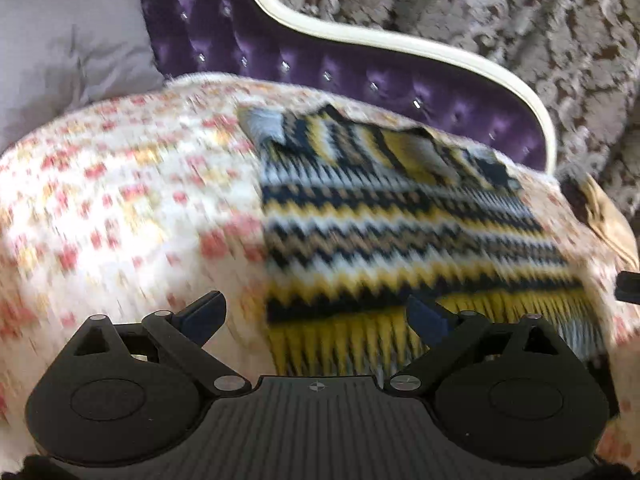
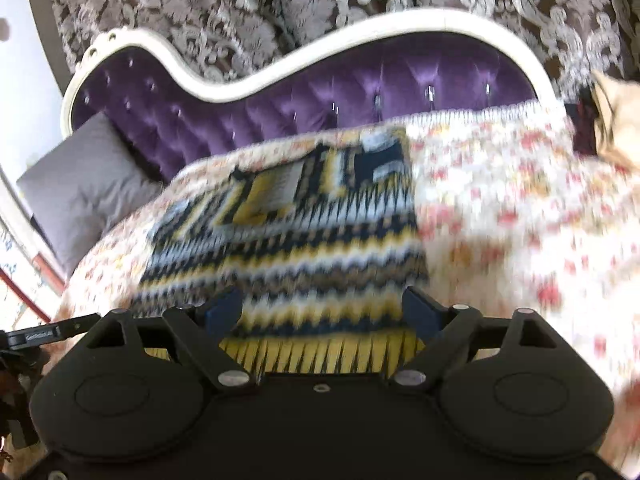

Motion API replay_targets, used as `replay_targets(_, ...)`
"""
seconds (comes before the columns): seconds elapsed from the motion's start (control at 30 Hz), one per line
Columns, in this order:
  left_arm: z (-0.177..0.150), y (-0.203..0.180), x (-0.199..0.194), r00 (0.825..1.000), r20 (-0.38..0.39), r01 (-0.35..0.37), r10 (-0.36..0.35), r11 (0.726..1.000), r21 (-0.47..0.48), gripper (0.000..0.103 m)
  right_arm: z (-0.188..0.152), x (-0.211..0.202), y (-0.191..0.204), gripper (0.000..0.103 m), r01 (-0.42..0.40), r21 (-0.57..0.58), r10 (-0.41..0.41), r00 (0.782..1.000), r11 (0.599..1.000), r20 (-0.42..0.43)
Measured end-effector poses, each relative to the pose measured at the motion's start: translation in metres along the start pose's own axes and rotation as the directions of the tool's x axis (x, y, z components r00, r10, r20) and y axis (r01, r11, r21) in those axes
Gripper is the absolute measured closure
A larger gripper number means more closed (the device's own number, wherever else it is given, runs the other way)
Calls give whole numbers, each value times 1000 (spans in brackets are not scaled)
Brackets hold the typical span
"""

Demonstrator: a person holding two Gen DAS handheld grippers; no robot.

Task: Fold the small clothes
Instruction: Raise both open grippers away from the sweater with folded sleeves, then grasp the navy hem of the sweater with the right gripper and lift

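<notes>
**Both tools spread wide above a zigzag knit on the bed**

Left tool [image 1: 316, 316] at the bottom centre of its frame, blue-padded fingers [image 1: 202, 314] set far apart, nothing gripped. Near the lower left corner of the zigzag sweater [image 1: 400, 232], with one finger over bare bedspread and the other over the yellow ribbed hem; contact with the cloth impossible to judge through the blur.

Right tool [image 2: 322, 312] at the bottom centre of its own frame, equally wide, nothing between the fingers [image 2: 420, 314]. Placed over the hem, both blue pads against the lowest zigzag bands.

Sweater spread flat on a floral bedspread [image 1: 120, 200], white with red and orange flecks. Navy, yellow, tan and pale blue zigzag stripes across the body, yellow ribbing along the near edge. Sleeves apparently folded in over the upper part, patterned bands there at an angle. Right of centre in the left view, left of centre in the right view.

Grey pillow [image 1: 68, 48] at upper left of the left view, against a purple tufted headboard [image 1: 320, 64] with a curved cream frame [image 1: 440, 52]. Patterned grey and brown drapery [image 1: 520, 12] filling the upper right behind it. Tan cushion [image 2: 616, 116] at the upper right edge of the right view. Heavy motion blur across both frames.
</notes>
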State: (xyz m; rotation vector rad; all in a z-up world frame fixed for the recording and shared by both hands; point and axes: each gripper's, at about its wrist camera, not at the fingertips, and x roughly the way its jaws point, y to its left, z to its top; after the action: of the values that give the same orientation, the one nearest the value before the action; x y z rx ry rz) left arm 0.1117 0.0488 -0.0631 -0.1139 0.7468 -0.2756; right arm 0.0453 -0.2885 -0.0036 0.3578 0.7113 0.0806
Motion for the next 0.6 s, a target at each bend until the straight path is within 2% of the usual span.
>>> replay_targets(0.23, -39, -9, -5, 999, -40, 16, -15, 999, 33, 5, -45, -6, -5, 15, 35, 77, -29, 996, 996, -81)
replay_targets(0.4, -48, -7, -11, 1000, -23, 12, -11, 1000, 14, 5, -51, -9, 1, 16, 71, 61, -64, 993, 996, -99)
replay_targets(0.6, -50, -6, -15, 1000, -6, 17, -17, 1000, 11, 5, -54, 5, 4, 16, 134, 26, -128, 978, 991, -162)
